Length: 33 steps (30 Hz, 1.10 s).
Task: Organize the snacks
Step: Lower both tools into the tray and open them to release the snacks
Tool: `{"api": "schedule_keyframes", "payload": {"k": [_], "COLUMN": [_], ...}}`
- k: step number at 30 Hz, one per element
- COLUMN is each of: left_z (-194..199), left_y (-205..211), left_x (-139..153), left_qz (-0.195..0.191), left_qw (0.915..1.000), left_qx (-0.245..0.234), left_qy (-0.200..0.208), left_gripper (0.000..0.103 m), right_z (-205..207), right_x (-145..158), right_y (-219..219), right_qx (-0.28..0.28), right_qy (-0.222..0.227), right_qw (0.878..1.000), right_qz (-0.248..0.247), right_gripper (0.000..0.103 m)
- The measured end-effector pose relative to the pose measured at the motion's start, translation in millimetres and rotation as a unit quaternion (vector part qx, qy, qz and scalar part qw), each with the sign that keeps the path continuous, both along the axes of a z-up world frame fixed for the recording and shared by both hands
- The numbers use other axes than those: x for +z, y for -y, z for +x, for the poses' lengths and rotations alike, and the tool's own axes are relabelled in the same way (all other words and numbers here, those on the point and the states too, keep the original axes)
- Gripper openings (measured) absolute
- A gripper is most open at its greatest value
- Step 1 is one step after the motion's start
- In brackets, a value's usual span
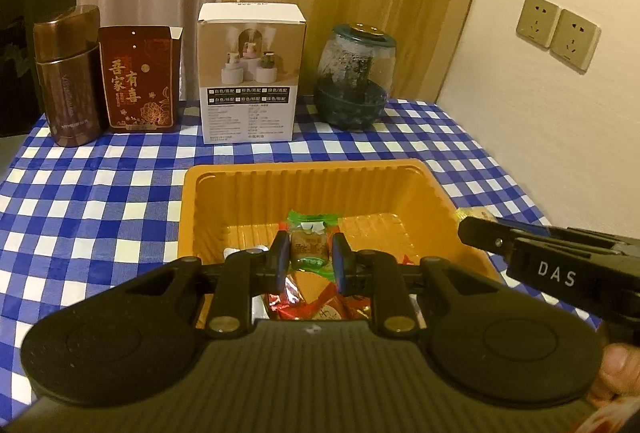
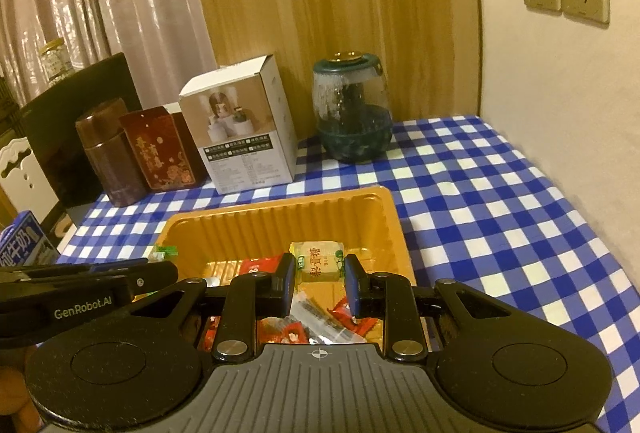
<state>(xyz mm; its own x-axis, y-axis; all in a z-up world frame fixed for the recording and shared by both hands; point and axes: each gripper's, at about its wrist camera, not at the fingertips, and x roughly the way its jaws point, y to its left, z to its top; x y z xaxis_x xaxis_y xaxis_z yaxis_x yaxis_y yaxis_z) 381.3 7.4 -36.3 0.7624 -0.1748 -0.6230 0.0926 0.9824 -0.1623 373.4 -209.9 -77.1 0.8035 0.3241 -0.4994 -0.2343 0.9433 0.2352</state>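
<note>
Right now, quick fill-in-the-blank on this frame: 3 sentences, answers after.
1. The left gripper holds a snack with a ____ wrapper.
2. Both grippers hover over the ____ tray.
3. The right gripper grips a pale yellow candy; behind the tray, the white box stands between the red box and the ____.

Answers: green; orange; jar

A tray [image 1: 308, 173] is set on the table [image 1: 100, 201], near its front edge. Wrapped snacks [image 2: 320, 321] are piled in the near part of the tray. Behind the tray, along the back edge, four things are lined up from left to right: a flask [image 1: 70, 77], a carton [image 1: 140, 79] touching it, a box [image 1: 250, 73] (standing apart) and a jar [image 1: 354, 77]. Two wall sockets [image 1: 558, 31] are mounted side by side on the wall right of the table.
</note>
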Motion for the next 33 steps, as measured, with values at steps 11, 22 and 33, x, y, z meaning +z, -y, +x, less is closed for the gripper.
{"api": "schedule_keyframes", "payload": {"k": [11,22,33], "left_z": [18.0,22.6,24.2], "left_y": [-2.8,-4.5,-2.6], "left_x": [-11.2,-17.5,-19.4], "left_qz": [0.005,0.005,0.002], "left_qw": [0.9999,0.9998,0.9997], "left_qx": [0.004,0.007,0.009], "left_qy": [-0.011,-0.018,-0.024], "left_gripper": [0.02,0.02,0.026], "right_z": [19.4,22.1,21.0], "right_x": [-8.9,-15.6,-15.3], "right_y": [-2.3,-2.5,-3.3], "right_qx": [-0.003,-0.002,0.0], "right_qy": [-0.013,-0.019,-0.019], "right_qw": [1.0,1.0,1.0], "right_qz": [0.007,0.004,0.005], "right_gripper": [0.026,0.026,0.026]}}
